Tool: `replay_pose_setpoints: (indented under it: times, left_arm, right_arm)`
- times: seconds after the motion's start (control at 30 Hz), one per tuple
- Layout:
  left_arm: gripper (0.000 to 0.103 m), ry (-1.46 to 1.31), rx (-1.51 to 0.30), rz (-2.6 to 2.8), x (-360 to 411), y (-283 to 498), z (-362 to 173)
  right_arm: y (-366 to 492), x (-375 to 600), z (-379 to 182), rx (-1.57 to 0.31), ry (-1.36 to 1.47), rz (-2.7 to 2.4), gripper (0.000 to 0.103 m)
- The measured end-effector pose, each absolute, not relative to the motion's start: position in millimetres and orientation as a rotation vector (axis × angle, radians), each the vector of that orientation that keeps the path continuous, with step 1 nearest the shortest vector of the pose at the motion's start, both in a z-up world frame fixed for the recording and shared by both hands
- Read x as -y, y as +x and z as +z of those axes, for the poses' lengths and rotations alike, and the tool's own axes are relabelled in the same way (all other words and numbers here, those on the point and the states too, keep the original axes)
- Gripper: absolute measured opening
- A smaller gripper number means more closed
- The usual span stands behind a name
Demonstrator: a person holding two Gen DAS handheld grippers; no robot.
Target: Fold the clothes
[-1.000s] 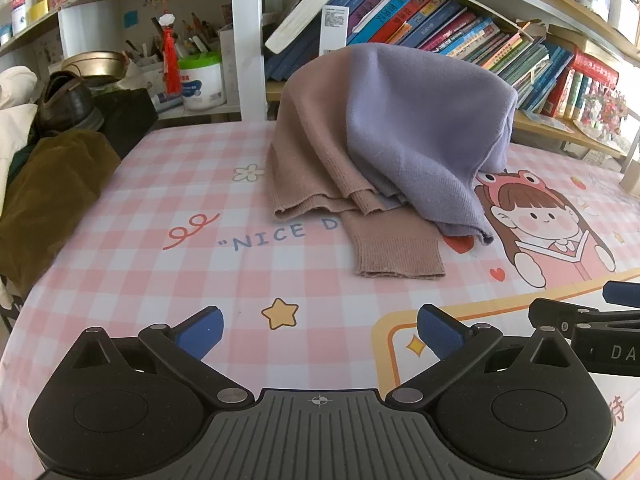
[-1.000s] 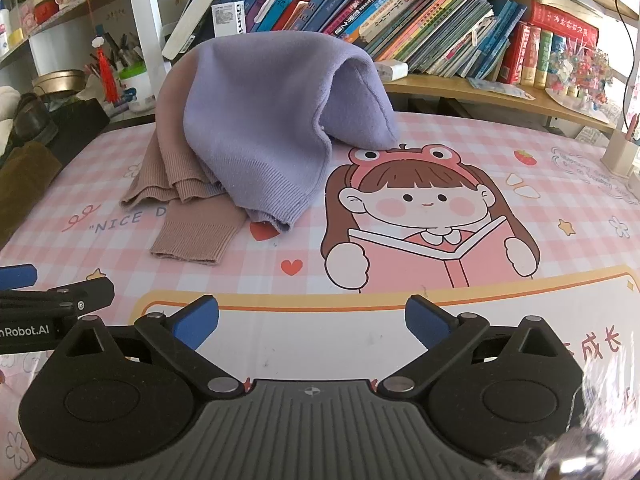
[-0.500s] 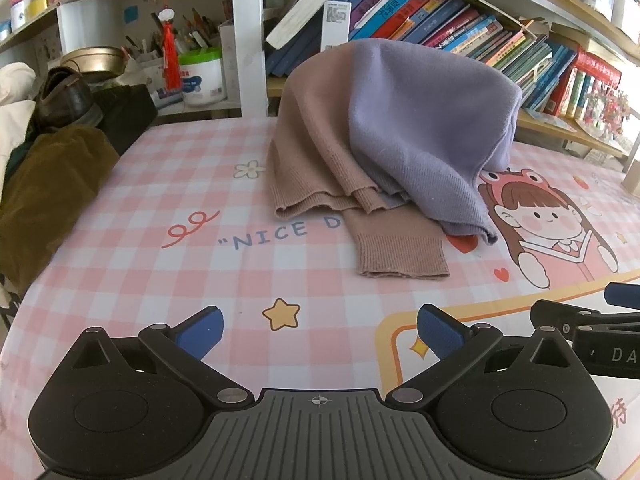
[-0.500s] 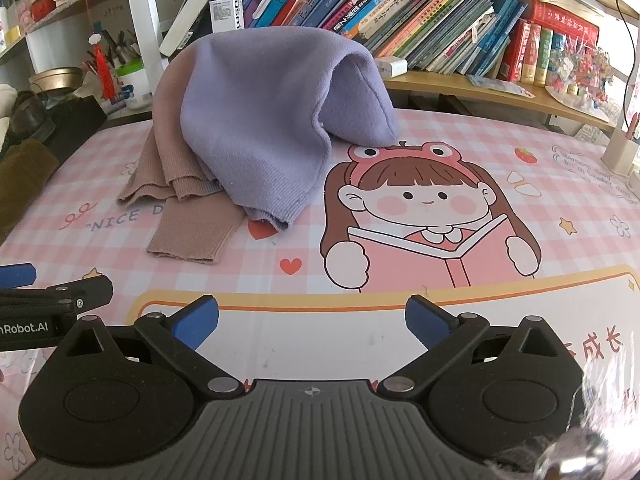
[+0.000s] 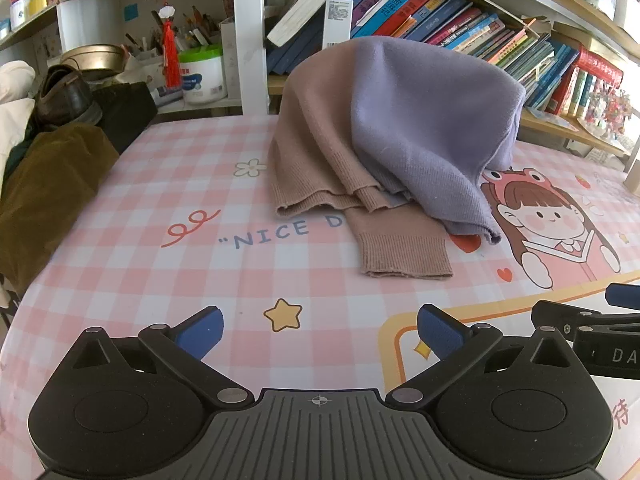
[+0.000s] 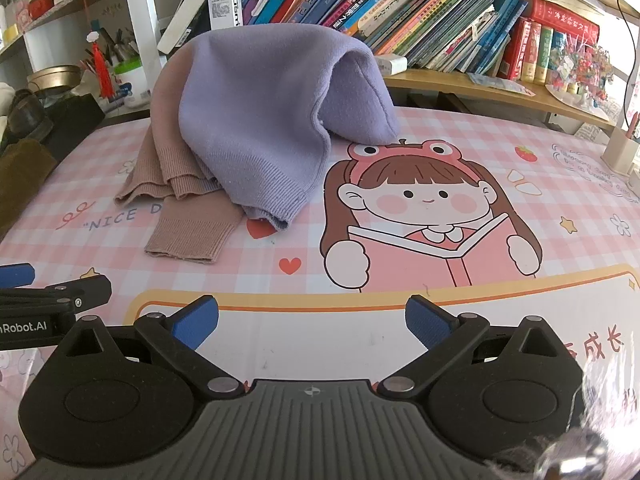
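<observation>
What props up the heap of knitwear I cannot tell: the purple sweater (image 5: 432, 120) is draped in a hump over the tan sweater (image 5: 320, 140), and whatever sits beneath both is fully covered. The back edge of the heap hides the lower spines of the books (image 6: 420, 12) on the shelf behind it. Only a sliver of each tool shows in the other's camera (cut off at the frame edge). My left gripper (image 5: 320, 330) stands spread wide with nothing between its blue pads (image 5: 202, 330), low over the pink checked tablecloth (image 5: 160, 184); the heap lies ahead of it at about 1 o'clock, well apart, the tan cuff (image 5: 406, 254) nearest. My right gripper (image 6: 312, 322) is likewise parted and empty, with the heap at about 11 o'clock, also well apart, the purple hem (image 6: 276, 216) closest.
</observation>
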State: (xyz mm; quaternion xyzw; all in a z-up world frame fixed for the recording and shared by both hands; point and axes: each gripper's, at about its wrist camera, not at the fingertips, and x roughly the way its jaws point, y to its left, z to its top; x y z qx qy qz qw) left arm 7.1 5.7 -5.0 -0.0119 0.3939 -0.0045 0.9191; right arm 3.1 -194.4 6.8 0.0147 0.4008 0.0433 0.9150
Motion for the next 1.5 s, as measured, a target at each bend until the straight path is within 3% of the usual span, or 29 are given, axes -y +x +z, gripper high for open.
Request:
replay_pose_setpoints:
  times: [1.5]
  left_arm:
    - [0.103,-0.022,-0.811,-0.035,-4.4,8.3,-6.2]
  right_arm:
    - [6.1,198.0,2.9,-0.828,0.052,0.08,0.101]
